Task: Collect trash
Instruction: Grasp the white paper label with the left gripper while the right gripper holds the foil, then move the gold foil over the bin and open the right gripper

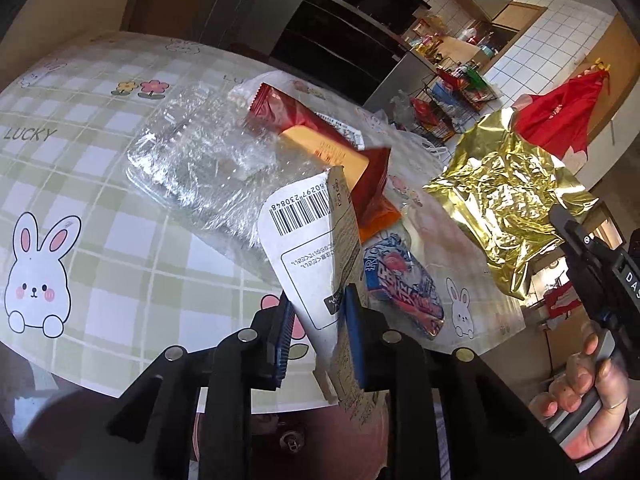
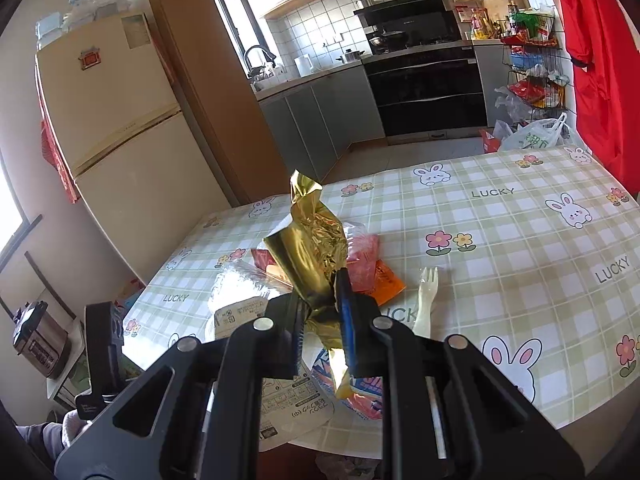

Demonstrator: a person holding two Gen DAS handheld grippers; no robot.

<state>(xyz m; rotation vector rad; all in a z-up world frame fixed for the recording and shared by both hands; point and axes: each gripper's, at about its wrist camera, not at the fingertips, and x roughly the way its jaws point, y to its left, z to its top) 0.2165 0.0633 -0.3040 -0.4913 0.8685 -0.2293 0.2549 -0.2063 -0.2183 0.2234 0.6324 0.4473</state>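
My left gripper (image 1: 318, 308) is shut on a white paper package (image 1: 308, 240) with a barcode, held above the table's near edge. My right gripper (image 2: 320, 304) is shut on a crumpled gold foil wrapper (image 2: 316, 248), lifted above the table; the wrapper also shows in the left wrist view (image 1: 508, 204). On the checked bunny tablecloth (image 1: 80, 168) lie a clear plastic tray (image 1: 192, 152), a red and orange wrapper (image 1: 320, 136), a blue snack wrapper (image 1: 404, 284) and a white plastic fork (image 2: 426, 300).
A fridge (image 2: 116, 128) stands left of the table. Kitchen cabinets and a stove (image 2: 420, 72) are behind it. A wire rack with bags (image 2: 528, 80) and a red cloth (image 2: 588, 60) are at the right. A rice cooker (image 2: 38, 344) sits low left.
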